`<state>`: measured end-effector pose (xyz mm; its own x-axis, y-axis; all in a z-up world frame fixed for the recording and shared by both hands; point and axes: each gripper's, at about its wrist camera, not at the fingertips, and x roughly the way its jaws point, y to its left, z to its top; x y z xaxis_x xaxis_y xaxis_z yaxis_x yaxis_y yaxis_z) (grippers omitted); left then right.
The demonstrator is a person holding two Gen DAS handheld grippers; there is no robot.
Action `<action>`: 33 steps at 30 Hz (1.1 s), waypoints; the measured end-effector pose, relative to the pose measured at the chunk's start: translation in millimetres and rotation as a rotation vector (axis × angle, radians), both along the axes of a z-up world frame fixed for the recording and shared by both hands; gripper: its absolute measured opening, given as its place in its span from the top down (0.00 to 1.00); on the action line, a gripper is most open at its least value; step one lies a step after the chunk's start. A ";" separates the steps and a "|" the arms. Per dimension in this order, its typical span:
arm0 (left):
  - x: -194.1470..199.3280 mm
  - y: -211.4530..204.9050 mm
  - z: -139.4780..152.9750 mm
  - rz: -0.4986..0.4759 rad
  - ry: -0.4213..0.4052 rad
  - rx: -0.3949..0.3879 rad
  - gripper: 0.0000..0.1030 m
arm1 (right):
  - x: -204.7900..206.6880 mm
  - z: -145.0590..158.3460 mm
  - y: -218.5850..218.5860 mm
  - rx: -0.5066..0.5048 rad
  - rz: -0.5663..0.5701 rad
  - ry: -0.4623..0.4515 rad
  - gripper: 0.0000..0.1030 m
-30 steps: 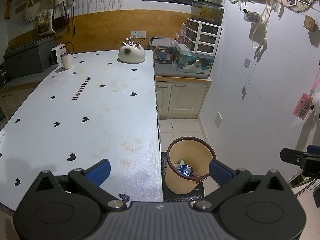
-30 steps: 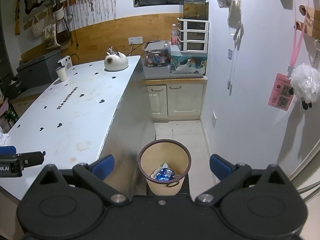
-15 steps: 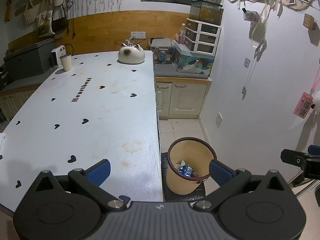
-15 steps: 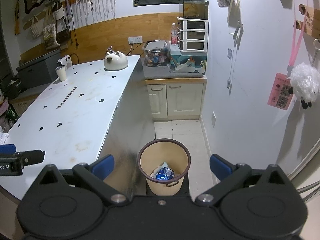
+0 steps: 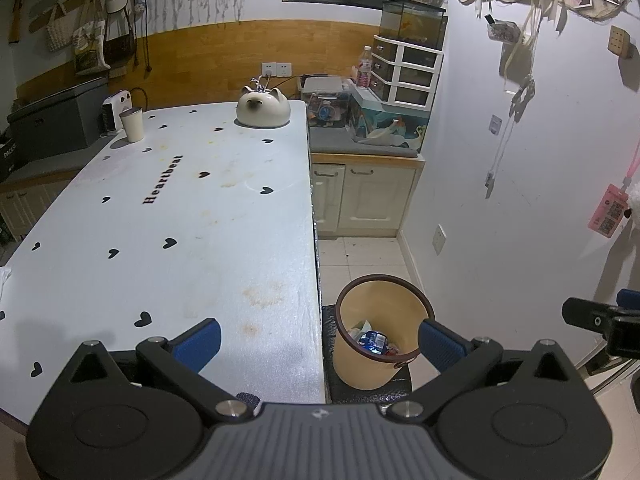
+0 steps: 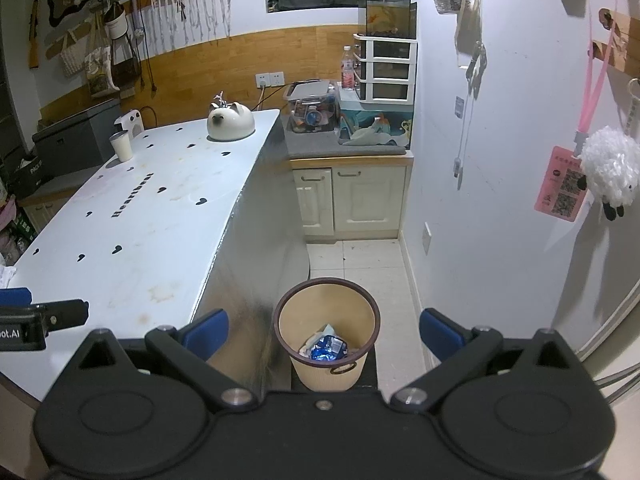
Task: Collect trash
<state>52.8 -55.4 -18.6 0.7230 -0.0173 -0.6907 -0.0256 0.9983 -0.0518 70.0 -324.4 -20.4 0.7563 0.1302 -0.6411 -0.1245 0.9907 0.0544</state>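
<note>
The left gripper hangs over the near right corner of the white heart-printed table top, its blue-padded fingers spread wide with nothing between them. The right gripper is held over the floor beside the table, fingers likewise wide apart and empty.

The tan round waste bin with a dark brown rim stands on a black mat at the table's foot, just beside its grey side panel, at about 6 o'clock in the right wrist view and 5 o'clock in the left wrist view. In its bottom lies crumpled trash, a blue wrapper among pale scraps.

On the table, at 12 o'clock in the left wrist view, sits a cream cat-shaped ceramic pot near the far edge; a pale paper cup stands at 11 o'clock, well apart from it. Brownish stains mark the top. Beyond the bin, cream cupboard doors close the narrow tiled aisle, with clutter and a glass fish tank above. A white fluffy toy and a pink card hang on the wall at 3 o'clock in the right wrist view.
</note>
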 end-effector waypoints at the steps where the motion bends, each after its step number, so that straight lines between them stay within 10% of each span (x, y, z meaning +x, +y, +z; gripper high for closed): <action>1: 0.2 0.2 0.1 0.000 0.000 0.000 0.00 | 0.0 0.1 0.4 0.001 0.000 0.001 0.00; 33: 6.4 -1.8 -0.6 0.000 0.005 0.002 0.00 | 0.9 -0.1 0.9 0.000 -0.001 0.003 0.00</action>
